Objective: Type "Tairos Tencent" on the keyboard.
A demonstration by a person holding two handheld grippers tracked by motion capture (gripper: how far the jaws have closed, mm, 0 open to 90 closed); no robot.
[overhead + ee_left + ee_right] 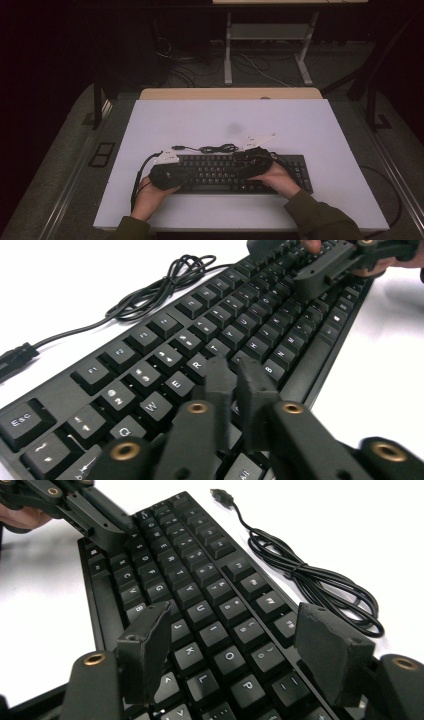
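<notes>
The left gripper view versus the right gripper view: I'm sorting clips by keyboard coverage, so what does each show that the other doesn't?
The left gripper view shows the left gripper, shut with nothing between its jaws, over the Esc, Q, W, E and R keys.

The right gripper view shows the right gripper, jaws wide apart, over the K, L, O and P keys.

Both show the black keyboard, its coiled cable with the plug lying loose, the white table, and the other gripper farther off.
</notes>
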